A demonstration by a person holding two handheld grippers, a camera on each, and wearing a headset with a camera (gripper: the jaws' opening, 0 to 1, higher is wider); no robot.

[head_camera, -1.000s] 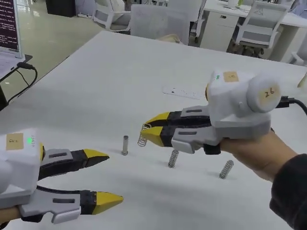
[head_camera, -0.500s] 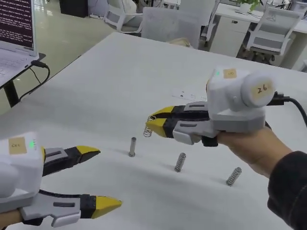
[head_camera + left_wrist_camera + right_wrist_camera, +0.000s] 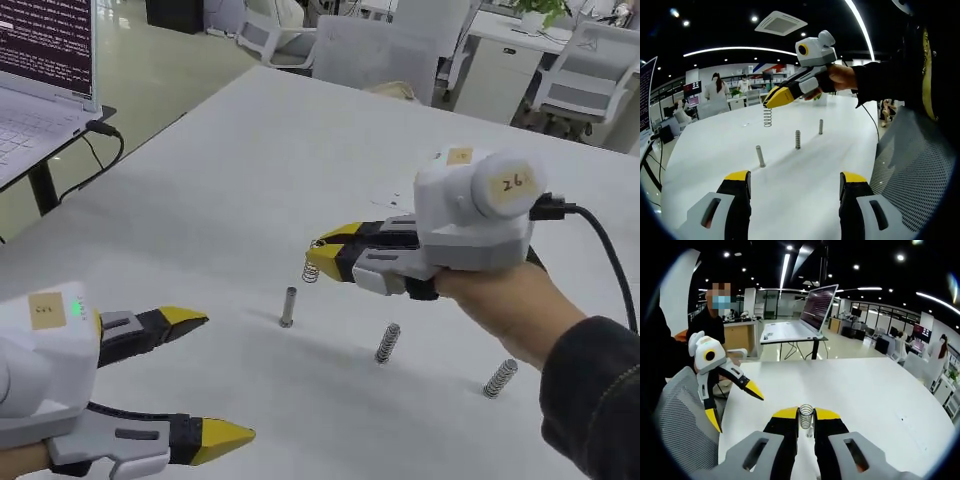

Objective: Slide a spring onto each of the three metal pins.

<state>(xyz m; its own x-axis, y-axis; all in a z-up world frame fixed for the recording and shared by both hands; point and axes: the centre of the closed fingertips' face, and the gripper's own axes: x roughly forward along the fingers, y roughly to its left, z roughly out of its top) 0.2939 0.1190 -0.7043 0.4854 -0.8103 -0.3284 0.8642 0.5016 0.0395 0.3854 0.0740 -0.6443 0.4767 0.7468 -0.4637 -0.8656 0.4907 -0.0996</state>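
A wide white workbench (image 3: 230, 150) stretches across an open-plan office. Off to one side a laptop (image 3: 40, 50) stands open on a smaller table, its dark screen full of text and a black cable (image 3: 110, 135) trailing from its edge. Beyond are office chairs (image 3: 375, 45) and white desks (image 3: 505, 50) on a glossy pale floor (image 3: 170, 60). Overhead, long light strips (image 3: 740, 49) and a square air vent (image 3: 780, 22) break up a dark ceiling. A grey mesh chair back (image 3: 910, 165) stands close by.

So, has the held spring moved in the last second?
Yes. The spring in the right gripper has risen from beside the bare pin to above its top, still offset.
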